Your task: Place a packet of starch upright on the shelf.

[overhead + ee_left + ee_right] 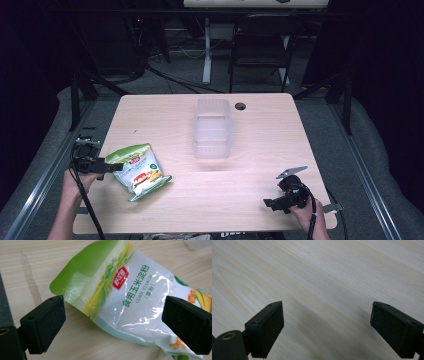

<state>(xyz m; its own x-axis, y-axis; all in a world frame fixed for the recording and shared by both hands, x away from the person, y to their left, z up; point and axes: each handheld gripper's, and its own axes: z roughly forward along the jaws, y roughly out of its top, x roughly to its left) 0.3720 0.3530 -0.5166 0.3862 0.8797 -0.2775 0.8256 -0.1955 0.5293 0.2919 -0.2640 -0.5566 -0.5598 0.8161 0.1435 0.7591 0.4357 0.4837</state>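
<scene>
A green and white corn starch pouch point(138, 170) lies flat on the wooden table point(260, 150) at its front left. My left gripper point(111, 166) is at the pouch's left end, open. In the left gripper view the pouch point(130, 297) lies between and beyond the two spread jaws, and the left gripper point(113, 326) holds nothing. My right gripper point(270, 204) hovers near the table's front right corner, held by a hand. The right gripper point(327, 330) is open over bare wood.
A clear plastic container point(212, 128) stands in the middle of the table, toward the back. A small round cable hole point(240, 106) is near the back edge. Beyond the table are a dark chair point(260, 45) and a white desk leg point(207, 50).
</scene>
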